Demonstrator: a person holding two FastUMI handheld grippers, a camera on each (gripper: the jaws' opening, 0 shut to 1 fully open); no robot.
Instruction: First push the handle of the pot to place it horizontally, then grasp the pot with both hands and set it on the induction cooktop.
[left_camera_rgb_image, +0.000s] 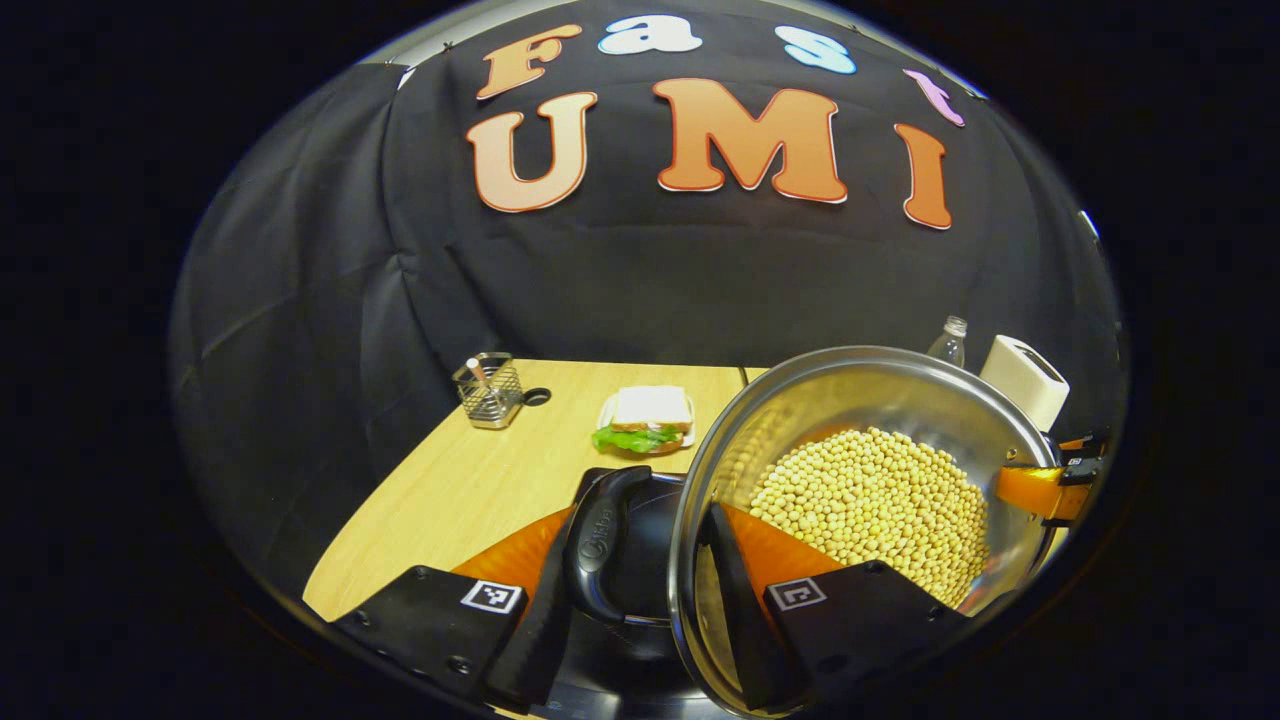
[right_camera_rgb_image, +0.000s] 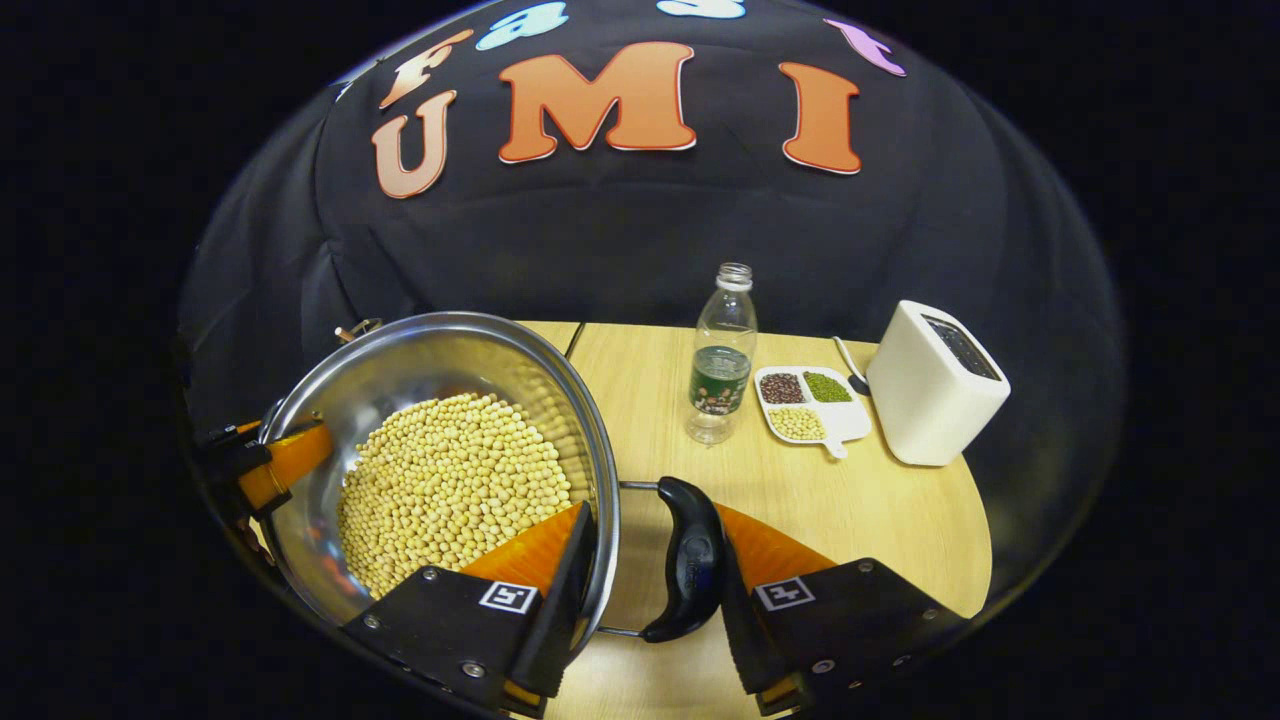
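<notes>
Bare tabletop (right_camera_rgb_image: 880, 510) lies open right of the pot (right_camera_rgb_image: 440, 400); farther back a bottle (right_camera_rgb_image: 722, 350), sectioned bean tray (right_camera_rgb_image: 810, 403) and white box (right_camera_rgb_image: 935, 385) stand in line. Left, a sandwich (left_camera_rgb_image: 648, 418) and wire basket (left_camera_rgb_image: 488, 390) crowd the far edge.

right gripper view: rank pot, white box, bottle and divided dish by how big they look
1. pot, by far the largest, though it is also nearest the camera.
2. white box.
3. bottle, taller but much narrower than the box.
4. divided dish, smallest; close to the bottle, so that order is unsure.
</notes>
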